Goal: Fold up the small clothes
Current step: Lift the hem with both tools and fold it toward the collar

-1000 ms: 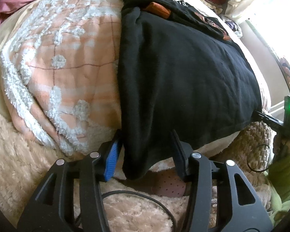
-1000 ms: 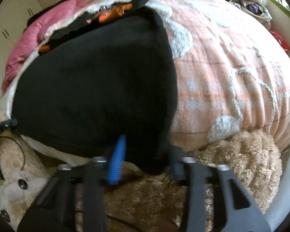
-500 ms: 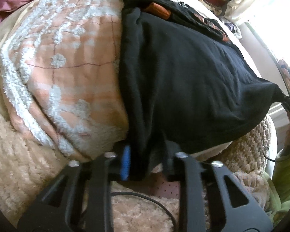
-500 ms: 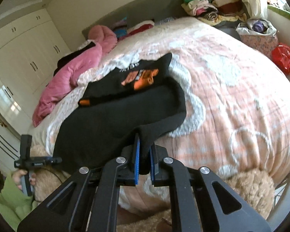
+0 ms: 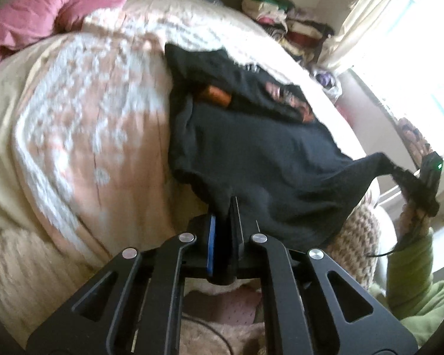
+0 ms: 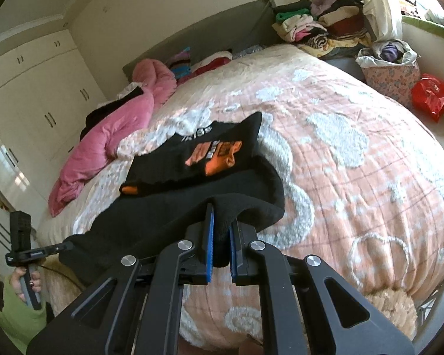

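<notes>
A black garment (image 5: 251, 153) with an orange print (image 5: 216, 96) lies on the pink-and-white bedspread (image 5: 83, 136); its near edge is raised. My left gripper (image 5: 223, 216) is shut on the near left corner of the hem. At the right of the left wrist view, my right gripper (image 5: 411, 183) holds the other corner, stretched to a point. In the right wrist view the right gripper (image 6: 221, 222) pinches a thick fold of the black garment (image 6: 192, 201) between blue pads (image 6: 207, 236). The orange print (image 6: 219, 156) lies beyond. The left gripper (image 6: 63, 247) shows far left, held by a hand (image 6: 23, 281).
A pink quilt (image 6: 109, 136) lies bunched at the left of the bed. Stacked clothes (image 6: 319, 23) sit by the headboard, with a flowered basket (image 6: 390, 74) and a red bag (image 6: 430, 96) at the right. White wardrobes (image 6: 38, 103) line the left wall. A plush beige throw (image 5: 20, 275) hangs at the bed's foot.
Both grippers have shut on the garment's near corners and risen, and the hem has come up off the bed's edge. The views now take in more of the room.
</notes>
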The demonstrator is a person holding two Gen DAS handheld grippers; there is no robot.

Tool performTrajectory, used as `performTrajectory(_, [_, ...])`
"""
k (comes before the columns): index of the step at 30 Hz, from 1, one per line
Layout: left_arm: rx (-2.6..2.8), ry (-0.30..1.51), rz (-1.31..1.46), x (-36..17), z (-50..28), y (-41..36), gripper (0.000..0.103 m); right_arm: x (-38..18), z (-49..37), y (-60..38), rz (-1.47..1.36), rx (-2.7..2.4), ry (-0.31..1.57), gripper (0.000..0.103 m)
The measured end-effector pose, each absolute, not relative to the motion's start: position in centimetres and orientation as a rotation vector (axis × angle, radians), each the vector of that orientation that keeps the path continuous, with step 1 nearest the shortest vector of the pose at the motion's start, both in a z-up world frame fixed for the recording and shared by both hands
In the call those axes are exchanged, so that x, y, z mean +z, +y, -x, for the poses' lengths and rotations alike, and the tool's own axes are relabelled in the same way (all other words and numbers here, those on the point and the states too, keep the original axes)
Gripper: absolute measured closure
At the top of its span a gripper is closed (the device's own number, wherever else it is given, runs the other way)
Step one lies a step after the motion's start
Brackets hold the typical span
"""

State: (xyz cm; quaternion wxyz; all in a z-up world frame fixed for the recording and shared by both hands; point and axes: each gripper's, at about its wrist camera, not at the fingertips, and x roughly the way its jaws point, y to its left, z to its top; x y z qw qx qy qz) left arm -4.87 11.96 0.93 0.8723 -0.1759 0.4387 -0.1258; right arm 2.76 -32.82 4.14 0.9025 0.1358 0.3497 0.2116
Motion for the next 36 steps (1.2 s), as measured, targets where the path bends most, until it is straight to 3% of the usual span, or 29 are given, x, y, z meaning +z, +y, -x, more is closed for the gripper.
performTrajectory(36, [-0.182,0.629,0.472,8.8,-8.7,15.8,0.101,10.3,-14.3,-30.6,-0.295,0.368,0.567,0.096])
